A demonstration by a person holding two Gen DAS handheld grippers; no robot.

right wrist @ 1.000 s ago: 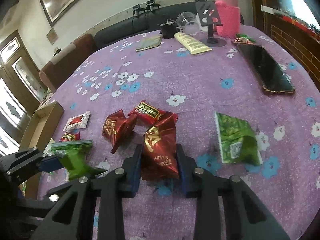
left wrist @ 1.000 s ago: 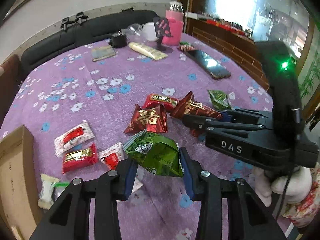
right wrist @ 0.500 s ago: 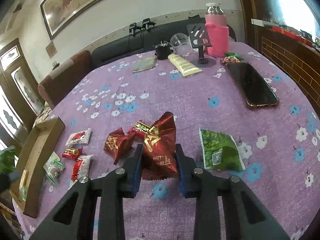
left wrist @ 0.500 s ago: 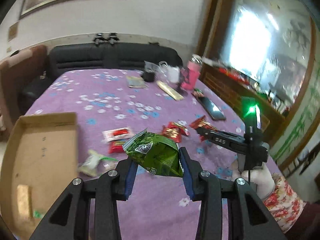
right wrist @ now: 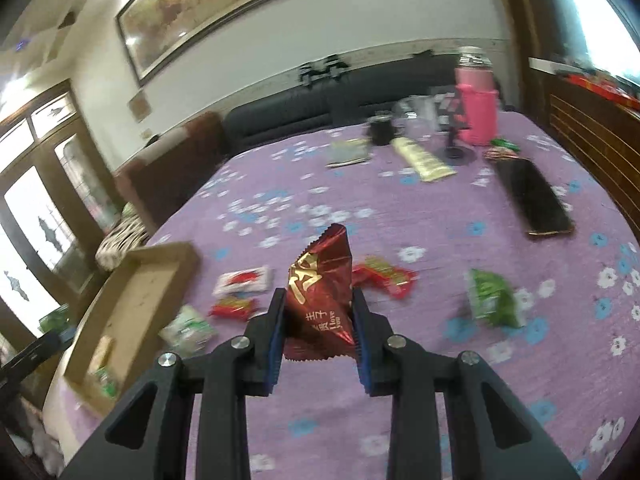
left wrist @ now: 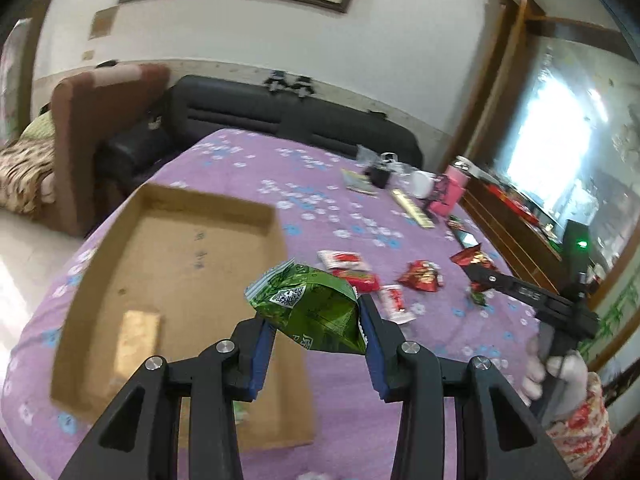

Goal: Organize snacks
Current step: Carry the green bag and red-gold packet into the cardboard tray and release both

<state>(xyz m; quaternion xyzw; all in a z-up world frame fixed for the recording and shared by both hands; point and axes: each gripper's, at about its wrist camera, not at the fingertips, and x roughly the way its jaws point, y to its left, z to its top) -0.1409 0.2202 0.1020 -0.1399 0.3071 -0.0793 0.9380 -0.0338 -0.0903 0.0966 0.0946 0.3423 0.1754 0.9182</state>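
Tabletop under a purple flowered cloth is filling both views, with a dark sofa lying along its far edge. Cardboard tray, shallow and open-topped, is sitting at the tabletop's left side; in the left wrist view it is lying below and behind the left gripper, and a pale flat piece is resting on its floor.

Left gripper is clenching a green snack packet between its blue-padded jaws, the packet sitting in the air over the tray's near right part. Right gripper is gripping a dark red snack packet with gold characters, the packet standing upright between the jaws, lifted off the cloth. In the left wrist view the right gripper is showing at the right edge, with a white-gloved hand and a flowered sleeve holding it.

Black phone is lying flat toward the right of the tabletop. Pink bottle is standing at the far end beside a small black stand and a dark cup, with a pale yellow tube lying near them.

Loose snacks are lying scattered between tray and phone: a second green packet to the right, a red packet just behind the held one, and a white-and-red sachet and a small red packet closer to the tray
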